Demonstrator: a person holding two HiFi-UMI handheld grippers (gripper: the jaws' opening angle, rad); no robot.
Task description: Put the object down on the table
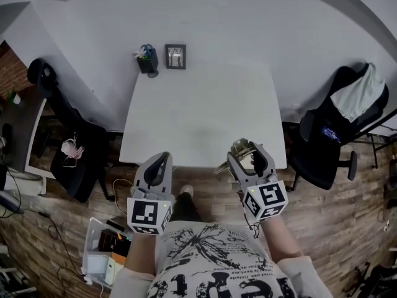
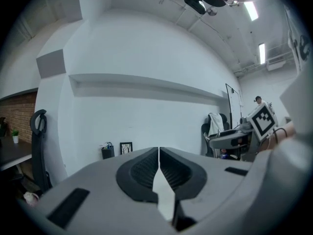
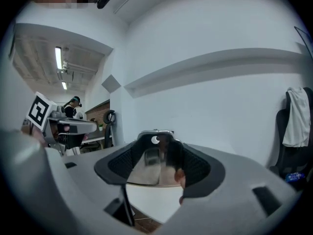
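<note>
My right gripper (image 1: 250,154) is shut on a shiny metal object (image 1: 240,148), held just above the near right edge of the white table (image 1: 198,113). In the right gripper view the reflective object (image 3: 155,161) fills the gap between the dark ribbed pads, and its top end with a small hole sticks out past the right gripper's (image 3: 157,151) tips. My left gripper (image 1: 162,159) hovers at the table's near left edge, shut with nothing in it. In the left gripper view the jaws of the left gripper (image 2: 159,155) meet along a thin line.
A black pen holder (image 1: 147,60) and a small picture frame (image 1: 175,56) stand at the table's far edge by the wall. Black office chairs flank the table, one left (image 1: 69,148), one right (image 1: 340,129) with a white cloth over it. A box of items (image 1: 104,248) lies on the floor.
</note>
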